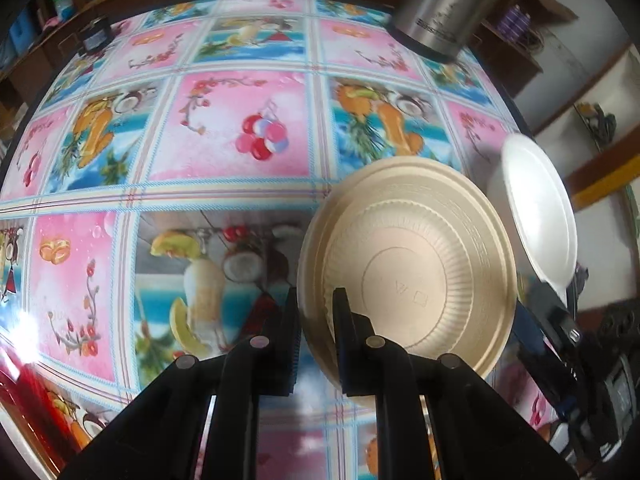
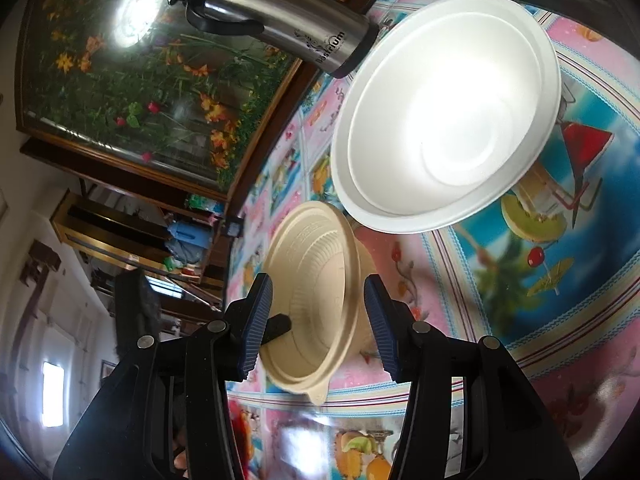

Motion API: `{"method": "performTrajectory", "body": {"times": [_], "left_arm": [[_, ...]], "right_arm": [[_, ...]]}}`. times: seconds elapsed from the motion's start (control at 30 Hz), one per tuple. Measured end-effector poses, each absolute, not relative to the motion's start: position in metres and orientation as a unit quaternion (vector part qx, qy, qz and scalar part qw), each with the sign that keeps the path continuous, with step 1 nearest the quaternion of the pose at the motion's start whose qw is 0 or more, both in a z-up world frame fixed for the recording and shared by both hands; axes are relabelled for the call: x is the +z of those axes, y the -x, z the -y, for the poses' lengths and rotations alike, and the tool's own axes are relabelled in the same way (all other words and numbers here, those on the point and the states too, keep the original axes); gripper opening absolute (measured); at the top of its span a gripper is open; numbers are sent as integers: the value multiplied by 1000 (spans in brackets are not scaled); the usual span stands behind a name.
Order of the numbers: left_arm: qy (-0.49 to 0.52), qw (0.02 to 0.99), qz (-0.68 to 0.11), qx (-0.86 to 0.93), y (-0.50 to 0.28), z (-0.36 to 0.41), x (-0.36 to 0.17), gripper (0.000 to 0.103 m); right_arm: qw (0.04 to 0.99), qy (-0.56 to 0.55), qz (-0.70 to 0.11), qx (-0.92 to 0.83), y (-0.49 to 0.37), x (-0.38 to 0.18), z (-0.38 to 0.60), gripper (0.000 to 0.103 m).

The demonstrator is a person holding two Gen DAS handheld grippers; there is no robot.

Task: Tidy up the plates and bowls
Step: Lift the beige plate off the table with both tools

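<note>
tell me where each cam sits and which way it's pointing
Left wrist: on the left gripper, aimed steeply down at the tablecloth; its black fingers pinch the beige bowl rim.
Right wrist: on the right gripper, tilted along the table; blue-padded fingers stand apart either side of the beige bowl.
Shared: beige bowl, white bowl, steel flask, tablecloth.
</note>
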State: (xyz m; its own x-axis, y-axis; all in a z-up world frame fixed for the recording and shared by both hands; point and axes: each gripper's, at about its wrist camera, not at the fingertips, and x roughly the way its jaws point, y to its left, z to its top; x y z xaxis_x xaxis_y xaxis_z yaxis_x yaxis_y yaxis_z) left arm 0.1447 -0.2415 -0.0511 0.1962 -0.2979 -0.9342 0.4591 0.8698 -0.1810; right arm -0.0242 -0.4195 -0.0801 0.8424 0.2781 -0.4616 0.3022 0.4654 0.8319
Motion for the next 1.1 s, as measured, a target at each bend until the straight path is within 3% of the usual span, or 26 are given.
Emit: {"method": "performTrajectory", "body": {"times": [0.1, 0.13, 0.23, 0.4, 1.1], "left_arm": [[-73, 768, -587, -246, -143, 245, -53, 14], [-72, 767, -588, -246, -144, 245, -54, 14], [-71, 766, -591, -245, -144, 245, -55, 14], [-74, 771, -584, -242, -144, 246, -54, 14], [-141, 828, -491, -232, -112, 249, -42, 14]], "right_arm": [[807, -512, -295, -25, 22, -85, 420, 48], [809, -507, -297, -32, 22, -85, 420, 45], [820, -481, -305, -54, 22, -83, 418, 19], [826, -468, -308, -62, 22, -82, 419, 11], [829, -454, -320, -65, 21, -85, 416, 8]]}}
